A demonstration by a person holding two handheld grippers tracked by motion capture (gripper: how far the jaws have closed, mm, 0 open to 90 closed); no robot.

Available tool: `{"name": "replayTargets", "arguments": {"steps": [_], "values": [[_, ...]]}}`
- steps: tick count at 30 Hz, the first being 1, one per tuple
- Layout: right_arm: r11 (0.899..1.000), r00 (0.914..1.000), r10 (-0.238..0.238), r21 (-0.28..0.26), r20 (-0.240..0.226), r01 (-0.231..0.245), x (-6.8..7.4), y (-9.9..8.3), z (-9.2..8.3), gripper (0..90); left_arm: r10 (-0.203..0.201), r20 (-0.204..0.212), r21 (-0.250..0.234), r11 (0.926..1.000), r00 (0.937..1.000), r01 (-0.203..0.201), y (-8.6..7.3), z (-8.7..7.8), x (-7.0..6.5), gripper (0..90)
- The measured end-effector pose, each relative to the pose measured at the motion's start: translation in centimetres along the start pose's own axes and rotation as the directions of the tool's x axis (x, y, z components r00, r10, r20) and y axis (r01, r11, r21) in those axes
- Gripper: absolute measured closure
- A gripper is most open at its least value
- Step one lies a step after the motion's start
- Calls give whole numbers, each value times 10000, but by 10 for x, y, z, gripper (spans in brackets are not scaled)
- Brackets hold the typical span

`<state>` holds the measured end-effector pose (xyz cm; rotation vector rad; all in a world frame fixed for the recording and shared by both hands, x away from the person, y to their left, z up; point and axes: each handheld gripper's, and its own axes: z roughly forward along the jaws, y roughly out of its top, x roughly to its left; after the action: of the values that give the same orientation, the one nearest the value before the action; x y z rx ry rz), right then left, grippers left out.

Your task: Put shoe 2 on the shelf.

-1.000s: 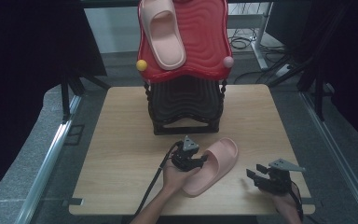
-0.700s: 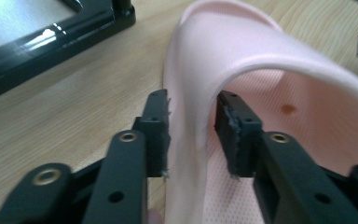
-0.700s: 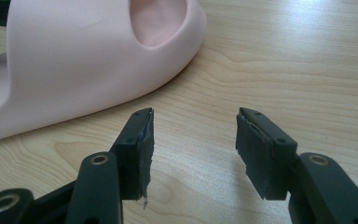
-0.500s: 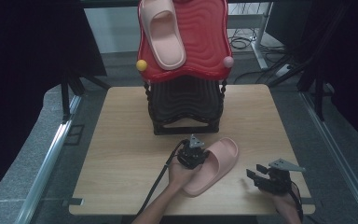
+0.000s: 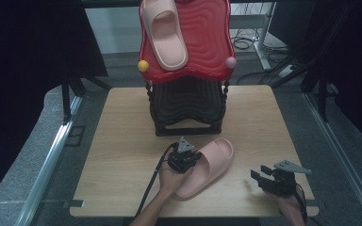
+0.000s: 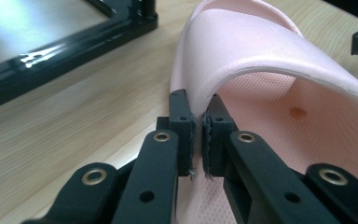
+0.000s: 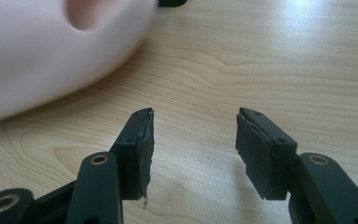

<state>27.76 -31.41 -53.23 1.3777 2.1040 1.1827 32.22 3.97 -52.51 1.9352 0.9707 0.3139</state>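
1. Progress: one pink slipper (image 5: 164, 35) already lies on the red top (image 5: 207, 42) of the rack (image 5: 187, 106), at twelve o'clock on the table (image 5: 118, 150). Its mate, the second slipper (image 5: 207, 167), is still flat on the table at about six o'clock, in front of the rack.

2. By my reading the pair is half stored: the grasp on the second slipper is just made, and the lift and the placing beside the first are left.

3. Left gripper (image 6: 199, 135): its jaws have just been closing and now pinch the edge of the slipper's strap where it meets the sole, the pads nearly together with the thin pink wall between them.

4. Left hand (image 5: 172, 179): it comes in from six o'clock, forearm angled toward one o'clock, and holds the gripper low and nearly level at the slipper's nine o'clock side.

5. Right gripper (image 5: 260, 173): it rests near the table's five o'clock corner, well apart from the slipper, pointing toward nine o'clock. Its jaws stand about half open with nothing but bare wood between them.

6. Right hand (image 5: 290, 205): it is low at the table's near edge, taking no part in the grasp.
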Motion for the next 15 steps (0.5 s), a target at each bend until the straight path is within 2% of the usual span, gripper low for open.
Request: {"name": "replayTargets", "arguments": {"steps": [5,11,14,15], "values": [[10000,10000,-23,69,-35,23,2,0,1,470,-165,-267,-498,9986,9995,152,-9,-26,10,848],[10000,10000,-28,85,-16,28,2,0,2,470,-483,-687,-1153,9925,9965,402,-21,-58,24,848],[9999,10000,-22,113,-5,22,2,-1,3,470,-742,-937,-1702,9837,9928,574,-23,-74,28,848],[9999,10000,-15,130,7,15,2,-1,3,470,-833,-1014,-1966,9785,9914,622,-22,-80,29,848]]}}
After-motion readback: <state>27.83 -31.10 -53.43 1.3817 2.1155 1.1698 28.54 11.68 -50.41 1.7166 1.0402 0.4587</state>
